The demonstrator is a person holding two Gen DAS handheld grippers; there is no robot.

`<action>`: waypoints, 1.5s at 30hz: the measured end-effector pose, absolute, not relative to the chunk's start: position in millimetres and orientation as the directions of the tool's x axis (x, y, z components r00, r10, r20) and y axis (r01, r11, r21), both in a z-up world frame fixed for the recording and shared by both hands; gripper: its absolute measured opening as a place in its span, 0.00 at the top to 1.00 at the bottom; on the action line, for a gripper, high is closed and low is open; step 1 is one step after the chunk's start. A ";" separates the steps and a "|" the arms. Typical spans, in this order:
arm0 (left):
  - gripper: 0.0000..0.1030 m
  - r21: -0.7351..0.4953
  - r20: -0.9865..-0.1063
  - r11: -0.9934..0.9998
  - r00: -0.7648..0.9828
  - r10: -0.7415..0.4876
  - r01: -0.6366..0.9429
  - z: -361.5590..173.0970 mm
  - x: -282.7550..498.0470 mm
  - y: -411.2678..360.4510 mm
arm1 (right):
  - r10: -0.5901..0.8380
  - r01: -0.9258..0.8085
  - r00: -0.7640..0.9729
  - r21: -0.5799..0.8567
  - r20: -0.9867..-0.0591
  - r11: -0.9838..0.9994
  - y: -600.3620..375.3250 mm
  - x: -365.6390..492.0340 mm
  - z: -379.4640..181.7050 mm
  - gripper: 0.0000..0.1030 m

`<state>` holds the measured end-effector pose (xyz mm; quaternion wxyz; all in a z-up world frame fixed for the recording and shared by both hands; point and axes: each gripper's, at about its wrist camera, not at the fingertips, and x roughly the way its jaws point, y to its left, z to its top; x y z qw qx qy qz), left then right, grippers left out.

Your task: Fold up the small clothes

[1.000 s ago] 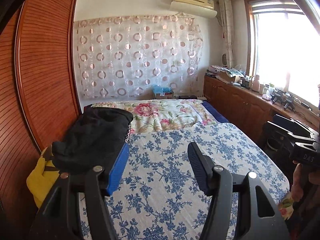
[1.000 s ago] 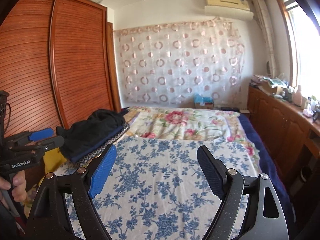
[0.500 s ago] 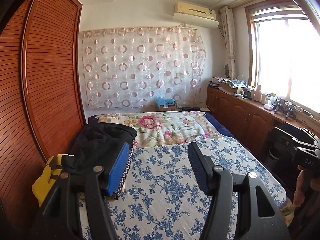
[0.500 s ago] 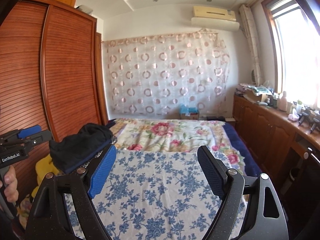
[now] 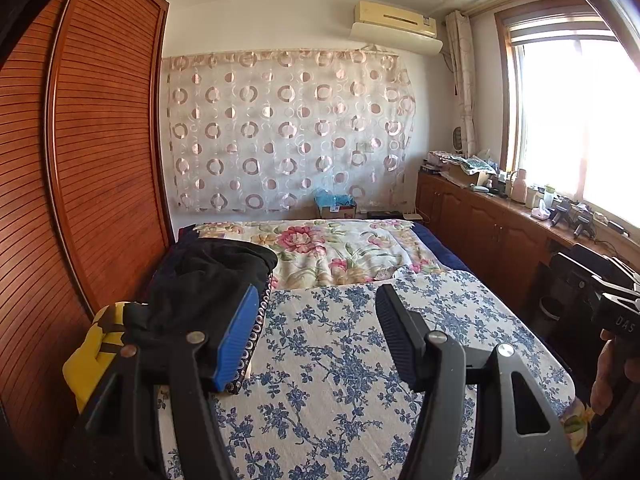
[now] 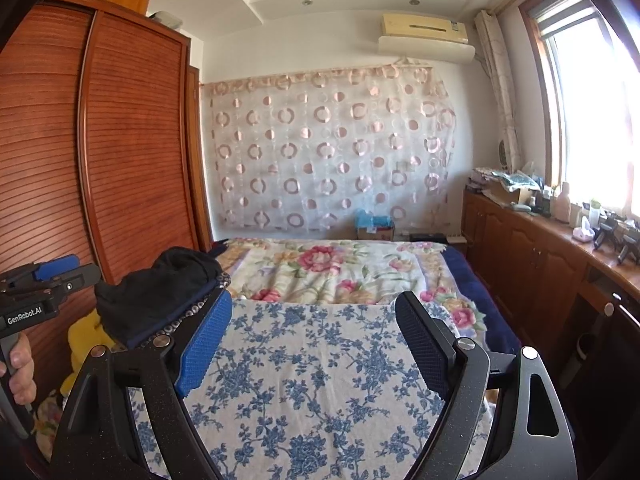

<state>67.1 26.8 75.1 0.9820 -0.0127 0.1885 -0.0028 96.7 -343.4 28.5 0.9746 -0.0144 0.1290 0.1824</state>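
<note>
A heap of black clothes lies on the left side of the bed, against the wardrobe, with a yellow piece just in front of it. The right wrist view shows the same black heap and yellow piece. My left gripper is open above the blue-flowered sheet, with the heap behind its blue left finger and nothing between the pads. My right gripper is open wider over the sheet, also holding nothing.
A pink-flowered quilt covers the far half of the bed. A slatted wooden wardrobe runs along the left side. Low wooden cabinets with clutter on top stand under the window on the right. A hand grips the left tool's handle.
Both views have tipped up a little, so more ceiling shows and the bed sits lower in the picture. The right gripper rose slightly, then held still. The jaws and the clothes are unchanged.
</note>
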 end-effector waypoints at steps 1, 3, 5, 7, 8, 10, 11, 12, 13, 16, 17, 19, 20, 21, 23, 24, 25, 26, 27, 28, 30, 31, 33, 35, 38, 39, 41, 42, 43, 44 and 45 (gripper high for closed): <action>0.41 -0.026 -0.371 1.000 0.929 -0.010 0.001 74.8 67.0 26.9 | 0.353 -0.360 0.900 0.020 -0.258 0.933 -343.5 96.7 28.6 0.17; 0.41 -0.025 -0.371 1.000 0.929 -0.009 -0.001 74.9 66.7 27.4 | 0.350 -0.358 0.900 0.019 -0.258 0.934 -344.6 96.5 28.7 0.17; 0.41 -0.027 -0.371 1.000 0.928 -0.010 0.000 73.3 66.6 28.3 | 0.353 -0.360 0.899 0.022 -0.259 0.933 -344.8 96.7 28.5 0.17; 0.41 -0.024 -0.371 1.000 0.929 -0.008 -0.001 74.0 66.7 28.1 | 0.351 -0.358 0.900 0.021 -0.259 0.933 -344.9 97.0 28.8 0.17; 0.41 -0.024 -0.370 1.000 0.929 -0.008 -0.001 73.8 66.6 28.2 | 0.351 -0.358 0.900 0.021 -0.259 0.933 -345.3 97.7 28.5 0.17; 0.41 -0.025 -0.371 1.000 0.928 -0.009 -0.001 73.8 66.6 28.5 | 0.350 -0.357 0.900 0.021 -0.259 0.934 -345.5 97.6 28.6 0.17; 0.41 -0.025 -0.370 1.000 0.929 -0.010 0.000 74.1 66.7 28.2 | 0.352 -0.359 0.899 0.022 -0.259 0.933 -345.4 97.8 28.5 0.17; 0.41 -0.024 -0.370 1.000 0.929 -0.008 -0.001 74.0 66.6 28.3 | 0.352 -0.359 0.899 0.022 -0.260 0.933 -345.3 97.9 28.5 0.17; 0.41 -0.025 -0.371 1.000 0.929 -0.008 -0.002 74.5 66.8 28.0 | 0.352 -0.359 0.899 0.022 -0.260 0.933 -345.5 97.6 28.6 0.17; 0.41 -0.024 -0.372 1.000 0.928 -0.008 -0.001 74.9 67.0 27.8 | 0.353 -0.360 0.899 0.021 -0.260 0.933 -345.5 97.5 28.4 0.17; 0.41 -0.023 -0.372 1.000 0.928 -0.008 0.000 74.8 66.9 27.8 | 0.352 -0.359 0.899 0.022 -0.260 0.933 -344.9 97.6 28.5 0.17; 0.41 -0.020 -0.370 1.000 0.929 -0.008 0.001 72.6 64.9 28.8 | 0.352 -0.359 0.899 0.021 -0.259 0.933 -344.7 97.5 28.5 0.16; 0.41 -0.018 -0.370 1.000 0.929 -0.008 0.001 71.4 64.9 29.1 | 0.351 -0.358 0.900 0.020 -0.258 0.933 -344.7 97.3 28.6 0.16; 0.41 -0.018 -0.369 1.000 0.929 -0.008 0.002 70.7 64.5 30.0 | 0.350 -0.357 0.900 0.020 -0.258 0.934 -344.4 97.5 28.6 0.16; 0.41 -0.018 -0.370 1.000 0.929 -0.007 0.001 69.9 64.2 30.7 | 0.354 -0.361 0.899 0.023 -0.259 0.932 -344.8 97.8 28.7 0.16; 0.41 -0.018 -0.370 1.000 0.929 -0.008 0.001 69.9 64.2 30.1 | 0.354 -0.361 0.899 0.024 -0.258 0.932 -345.2 98.4 28.7 0.16; 0.41 -0.017 -0.369 1.000 0.929 -0.006 0.000 69.8 64.0 30.2 | 0.353 -0.359 0.900 0.023 -0.255 0.933 -345.8 98.4 28.8 0.16; 0.41 -0.018 -0.370 1.000 0.929 -0.007 0.000 70.1 64.4 29.9 | 0.351 -0.358 0.901 0.023 -0.255 0.934 -345.3 98.0 28.4 0.16; 0.41 -0.018 -0.370 1.000 0.929 -0.007 0.001 69.6 63.8 30.5 | 0.352 -0.358 0.901 0.024 -0.254 0.934 -345.7 98.3 28.3 0.16; 0.41 -0.017 -0.370 1.000 0.929 -0.007 0.001 69.5 63.1 30.4 | 0.353 -0.358 0.901 0.025 -0.254 0.933 -345.0 98.5 28.0 0.16; 0.41 -0.016 -0.369 1.000 0.929 -0.005 -0.001 69.5 63.1 30.5 | 0.351 -0.357 0.901 0.022 -0.254 0.934 -344.7 97.9 27.7 0.16; 0.41 -0.017 -0.369 1.000 0.929 -0.006 -0.001 69.1 62.6 31.4 | 0.350 -0.356 0.902 0.021 -0.255 0.934 -345.0 98.3 27.7 0.16; 0.41 -0.017 -0.369 1.000 0.929 -0.006 0.000 69.4 63.1 30.4 | 0.352 -0.359 0.901 0.022 -0.255 0.933 -345.1 98.2 27.5 0.16; 0.41 -0.017 -0.369 1.000 0.929 -0.006 0.000 69.3 63.0 30.7 | 0.352 -0.359 0.901 0.022 -0.255 0.933 -345.1 98.1 27.3 0.16; 0.40 -0.017 -0.370 1.000 0.929 -0.007 0.000 69.0 62.6 31.1 | 0.353 -0.359 0.900 0.022 -0.255 0.933 -345.1 98.1 27.4 0.16; 0.40 -0.016 -0.369 1.000 0.929 -0.007 0.001 69.5 62.9 30.4 | 0.351 -0.357 0.901 0.022 -0.255 0.934 -344.8 98.1 27.3 0.16; 0.40 -0.014 -0.368 1.000 0.930 -0.005 0.000 69.7 63.0 30.4 | 0.352 -0.359 0.901 0.021 -0.255 0.933 -345.4 98.1 27.2 0.16; 0.40 -0.013 -0.368 1.000 0.930 -0.004 -0.001 70.1 62.9 30.6 | 0.352 -0.358 0.901 0.022 -0.254 0.933 -344.7 97.9 27.2 0.16; 0.40 -0.014 -0.369 1.000 0.930 -0.005 0.000 69.8 62.7 31.7 | 0.352 -0.358 0.901 0.022 -0.254 0.933 -344.8 98.0 27.3 0.16; 0.40 -0.016 -0.368 1.000 0.930 -0.007 0.001 69.6 62.3 31.9 | 0.352 -0.358 0.901 0.022 -0.255 0.933 -344.7 98.1 27.2 0.16; 0.40 -0.014 -0.367 1.000 0.930 -0.005 0.000 69.7 62.6 30.9 | 0.352 -0.358 0.901 0.022 -0.255 0.933 -345.0 98.2 27.2 0.16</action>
